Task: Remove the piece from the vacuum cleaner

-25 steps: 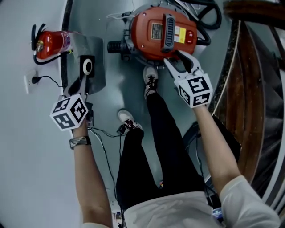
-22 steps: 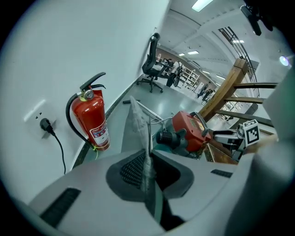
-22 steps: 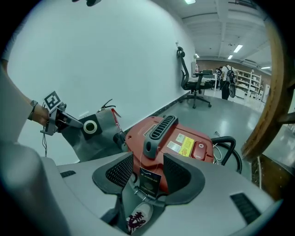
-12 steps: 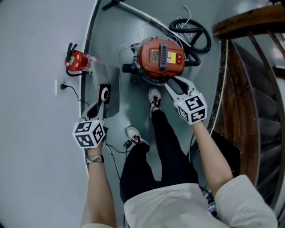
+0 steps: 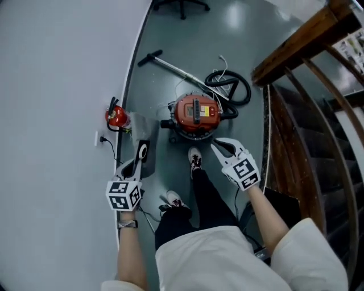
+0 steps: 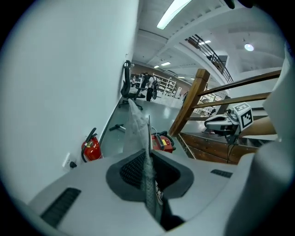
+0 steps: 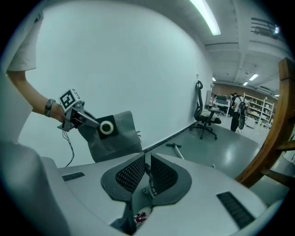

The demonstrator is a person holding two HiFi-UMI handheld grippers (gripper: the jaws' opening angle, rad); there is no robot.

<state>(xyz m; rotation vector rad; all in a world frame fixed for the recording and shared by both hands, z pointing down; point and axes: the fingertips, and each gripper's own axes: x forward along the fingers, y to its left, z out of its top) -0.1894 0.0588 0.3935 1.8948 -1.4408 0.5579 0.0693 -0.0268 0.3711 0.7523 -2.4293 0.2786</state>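
The red vacuum cleaner (image 5: 196, 113) stands on the grey floor ahead of my feet, and shows small in the left gripper view as the vacuum (image 6: 162, 142). My left gripper (image 5: 134, 165) is shut on the edge of a grey dust bag (image 5: 145, 132) with a black collar and white ring, held up by the wall. The bag's thin fabric (image 6: 138, 120) runs up from between the left gripper's (image 6: 148, 159) pads. My right gripper (image 5: 219, 147) hangs near the vacuum's front, apart from it. Its jaws have just been closing; the right gripper (image 7: 146, 173) holds nothing. The bag (image 7: 113, 133) shows there too.
A red fire extinguisher (image 5: 116, 116) and a wall socket (image 5: 102, 138) sit by the white wall at left. The vacuum's black hose (image 5: 230, 86) and wand (image 5: 170, 65) lie behind it. A wooden stair railing (image 5: 301, 45) rises at right. An office chair (image 5: 182, 5) stands far off.
Both grippers have risen well above the floor, so the vacuum looks smaller. The dust bag came up with the left gripper. The right jaws went from wide apart to together.
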